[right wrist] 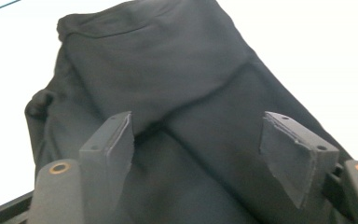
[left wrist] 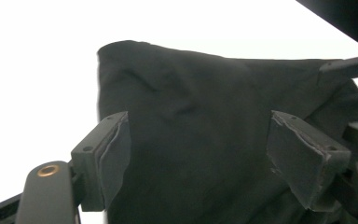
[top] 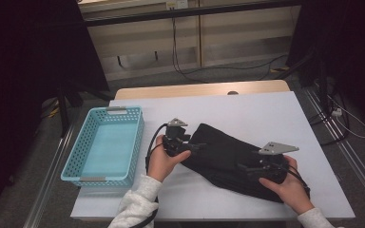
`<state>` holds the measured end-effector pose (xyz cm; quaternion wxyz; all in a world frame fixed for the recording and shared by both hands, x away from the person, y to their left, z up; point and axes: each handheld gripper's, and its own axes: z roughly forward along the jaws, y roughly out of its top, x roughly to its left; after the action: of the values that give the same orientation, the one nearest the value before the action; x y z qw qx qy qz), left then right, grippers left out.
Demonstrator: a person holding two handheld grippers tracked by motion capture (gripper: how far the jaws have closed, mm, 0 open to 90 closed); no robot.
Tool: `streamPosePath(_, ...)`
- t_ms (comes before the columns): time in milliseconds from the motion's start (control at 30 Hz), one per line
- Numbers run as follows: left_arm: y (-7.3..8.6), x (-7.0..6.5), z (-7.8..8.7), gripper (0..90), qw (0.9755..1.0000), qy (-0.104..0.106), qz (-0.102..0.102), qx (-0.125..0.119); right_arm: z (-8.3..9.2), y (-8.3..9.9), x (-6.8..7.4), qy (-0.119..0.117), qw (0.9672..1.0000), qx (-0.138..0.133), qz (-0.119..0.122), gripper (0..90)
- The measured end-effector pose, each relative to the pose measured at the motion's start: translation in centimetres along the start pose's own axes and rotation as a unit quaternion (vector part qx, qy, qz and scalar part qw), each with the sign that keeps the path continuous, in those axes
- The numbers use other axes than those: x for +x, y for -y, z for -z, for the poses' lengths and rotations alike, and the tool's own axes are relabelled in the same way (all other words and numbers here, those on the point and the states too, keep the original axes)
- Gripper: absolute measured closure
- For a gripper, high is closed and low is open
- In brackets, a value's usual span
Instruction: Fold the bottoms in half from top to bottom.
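Observation:
A black folded garment (top: 228, 154) lies slantwise on the white table cover (top: 266, 114). My left gripper (top: 197, 148) is at the garment's left end, held in the person's left hand. In the left gripper view the left gripper (left wrist: 198, 149) has its jaws wide apart above the dark cloth (left wrist: 186, 107), and the pads (left wrist: 114, 154) do not press on it. My right gripper (top: 243, 168) hovers at the garment's near right end. In the right gripper view the right gripper (right wrist: 198, 149) is open too, with the folded cloth (right wrist: 168, 74) lying below and beyond its jaws.
A light blue perforated basket (top: 78, 156) stands at the table's left side, with nothing in it. Bare white cover lies behind and to the right of the garment. The table's front edge runs just below the person's sleeves. Cables and dark stands surround the table.

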<state>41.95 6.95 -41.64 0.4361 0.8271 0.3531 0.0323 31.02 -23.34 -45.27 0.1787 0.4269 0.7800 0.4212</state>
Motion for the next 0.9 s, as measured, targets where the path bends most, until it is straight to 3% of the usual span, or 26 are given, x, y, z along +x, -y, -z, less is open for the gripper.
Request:
streamPosePath(200, 0.7, 0.9, 0.8, 19.6, 0.9998, -0.021, 0.004, 0.000, -1.4, -0.5, 1.4, -0.037, 0.9988, 0.014, 0.029, 47.5)
streamPosePath(333, 1.0, 1.3, 0.9, 19.4, 0.9997, -0.024, 0.006, 0.007, -2.4, -0.5, 2.2, -0.039, 0.9974, 0.033, 0.049, 54.9)
streamPosePath(433, 1.1, 1.4, 1.0, 19.1, 0.9996, -0.026, 0.011, 0.008, -3.0, -0.4, 2.5, -0.031, 0.9961, 0.048, 0.067, 68.6)
streamPosePath(500, 1.1, 1.4, 1.0, 19.1, 0.9996, -0.027, 0.010, 0.006, -3.0, -0.4, 2.6, -0.037, 0.9956, 0.049, 0.070, 85.0)
streamPosePath(900, 0.9, 1.7, 1.3, 18.5, 0.9995, -0.026, 0.018, 0.003, -1.1, -0.8, 2.0, -0.034, 0.9970, 0.027, 0.065, 88.1)
